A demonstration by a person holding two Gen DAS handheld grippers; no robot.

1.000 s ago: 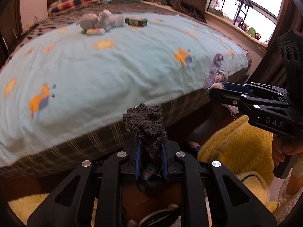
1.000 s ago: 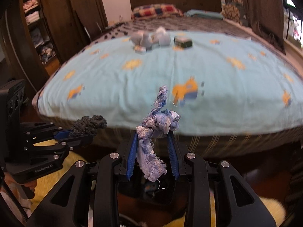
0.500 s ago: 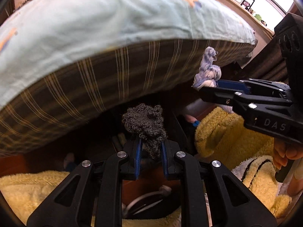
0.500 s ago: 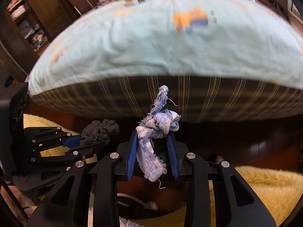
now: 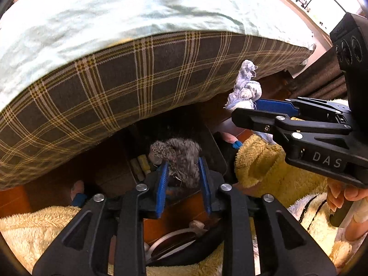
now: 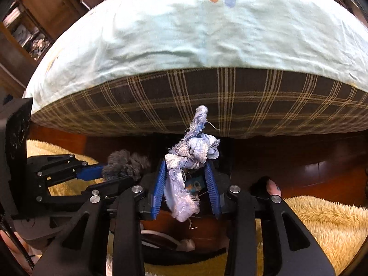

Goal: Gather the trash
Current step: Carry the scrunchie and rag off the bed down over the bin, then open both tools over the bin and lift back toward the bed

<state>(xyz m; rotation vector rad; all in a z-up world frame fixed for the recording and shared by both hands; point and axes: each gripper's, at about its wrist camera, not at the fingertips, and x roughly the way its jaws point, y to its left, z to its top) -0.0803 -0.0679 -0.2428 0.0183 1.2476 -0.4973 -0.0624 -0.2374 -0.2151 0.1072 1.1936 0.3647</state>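
— What setting is shown?
— A home bedroom: a bed (image 6: 207, 34) with pale printed sheet and plaid mattress side (image 5: 138, 80), a wooden wardrobe (image 6: 34, 23), wood floor (image 6: 322, 172).

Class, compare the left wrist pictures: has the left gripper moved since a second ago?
Yes. The left gripper, shut on the dark grey fuzzy wad, has dropped and tilted downward: the brown plaid mattress side now fills the view above it, where the bed top showed before.

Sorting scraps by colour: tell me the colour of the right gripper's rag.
Pale blue rag, clearest in right wrist view.
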